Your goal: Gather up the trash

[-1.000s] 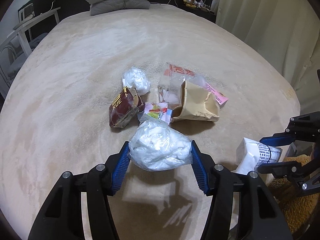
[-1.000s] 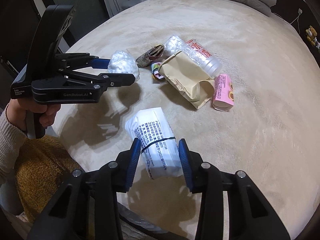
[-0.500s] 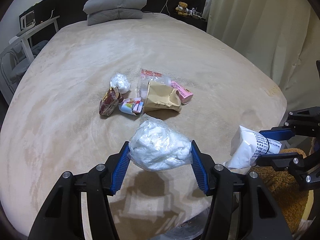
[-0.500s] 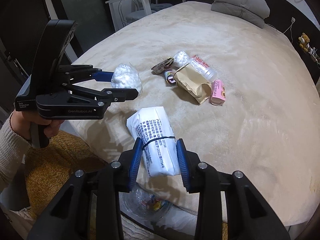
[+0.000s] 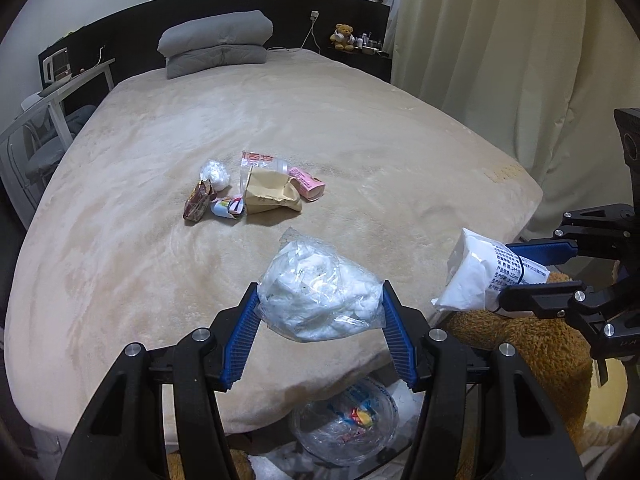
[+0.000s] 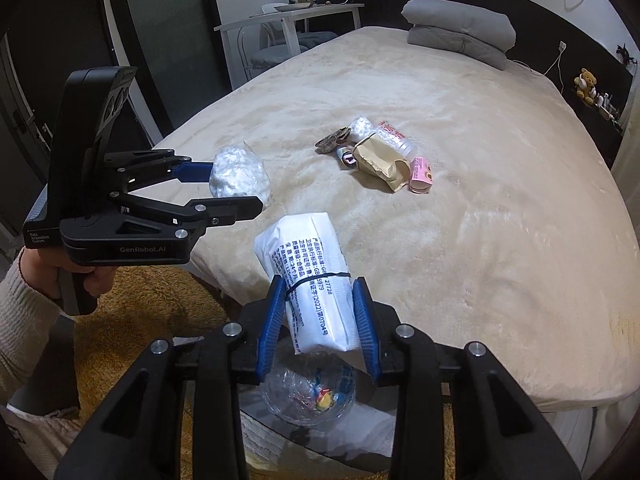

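Left gripper (image 5: pixel 320 308) is clamped on a crumpled plastic bundle (image 5: pixel 320 292); right gripper (image 6: pixel 318 312) is clamped on a white tissue pack (image 6: pixel 310 280), both held over the bed edge above a clear bin (image 6: pixel 308 394). Risk judged: slick wrapping could slip and miss the bin.

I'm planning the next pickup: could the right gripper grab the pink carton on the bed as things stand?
Probably not yet: the right gripper is shut on a white printed tissue pack, and the small pink carton lies well up the beige bed.
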Motion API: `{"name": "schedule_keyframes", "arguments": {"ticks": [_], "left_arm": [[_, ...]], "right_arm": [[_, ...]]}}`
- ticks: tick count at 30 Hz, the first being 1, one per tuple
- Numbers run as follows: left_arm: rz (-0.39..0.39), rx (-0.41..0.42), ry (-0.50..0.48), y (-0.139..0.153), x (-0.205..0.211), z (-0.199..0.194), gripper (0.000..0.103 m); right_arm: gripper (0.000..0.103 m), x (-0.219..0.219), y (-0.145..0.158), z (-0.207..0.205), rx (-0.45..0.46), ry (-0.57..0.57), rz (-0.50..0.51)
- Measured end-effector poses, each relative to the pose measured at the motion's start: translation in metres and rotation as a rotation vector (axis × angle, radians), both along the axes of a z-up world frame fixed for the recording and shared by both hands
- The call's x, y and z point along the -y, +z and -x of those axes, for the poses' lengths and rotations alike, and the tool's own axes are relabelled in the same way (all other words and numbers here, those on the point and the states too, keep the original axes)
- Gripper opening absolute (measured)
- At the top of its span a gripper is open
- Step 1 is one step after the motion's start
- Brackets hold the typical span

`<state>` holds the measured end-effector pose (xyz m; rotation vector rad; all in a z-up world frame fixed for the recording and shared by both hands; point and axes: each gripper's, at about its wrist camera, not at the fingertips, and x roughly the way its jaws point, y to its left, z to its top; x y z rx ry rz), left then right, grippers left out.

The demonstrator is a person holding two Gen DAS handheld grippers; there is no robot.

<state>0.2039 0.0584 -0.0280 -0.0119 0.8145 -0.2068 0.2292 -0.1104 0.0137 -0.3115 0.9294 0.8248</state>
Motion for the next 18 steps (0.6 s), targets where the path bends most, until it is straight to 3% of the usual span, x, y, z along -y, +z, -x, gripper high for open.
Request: {"name": "schedule_keyframes", "arguments": {"ticks": [18], "left_arm": [[-0.038,0.078,-0.026,0.020,0.050,0.099,0.057]], "right_arm": [[0.035,0.048,0.017,0.091,0.061,-0.029,-0.050]]}}
